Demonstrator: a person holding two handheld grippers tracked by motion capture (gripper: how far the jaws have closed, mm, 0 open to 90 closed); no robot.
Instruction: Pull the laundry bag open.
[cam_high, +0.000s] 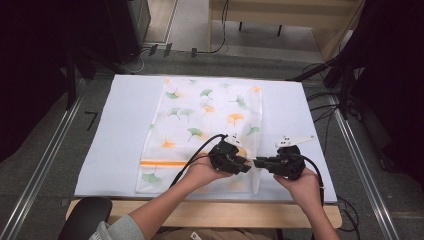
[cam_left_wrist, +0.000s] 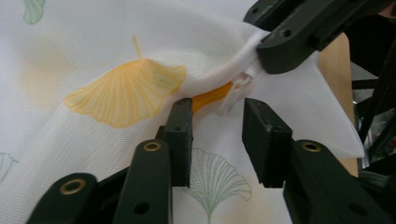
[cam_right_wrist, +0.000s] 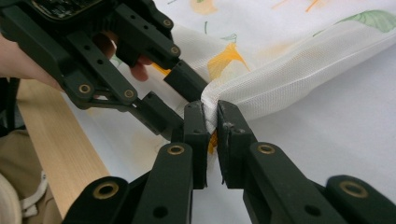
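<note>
A white mesh laundry bag printed with green and orange ginkgo leaves (cam_high: 200, 125) lies flat on the white-covered counter (cam_high: 120, 130), its near right corner lifted where the two grippers meet. The right gripper (cam_right_wrist: 211, 122) has its jaws pressed nearly together on a bunched fold of the mesh at the bag's zippered edge, pinching the fabric tightly (a sliver of orange trim shows just below the pinch). From that pinch the cloth stretches away taut in a raised ridge towards the far side of the jaws.

The left gripper (cam_left_wrist: 215, 122) faces the right one, tip to tip. Its jaws stand partly open, with a clear gap between them, and hold nothing; the bag's small white zipper pull (cam_left_wrist: 236, 91) hangs just ahead of that gap, touching neither pad as far as can be told. The lifted mesh, with one large orange leaf print (cam_left_wrist: 126, 91), drapes over the outer side of one left jaw

In the high view both grippers sit near the counter's front edge, each held in a hand
</note>
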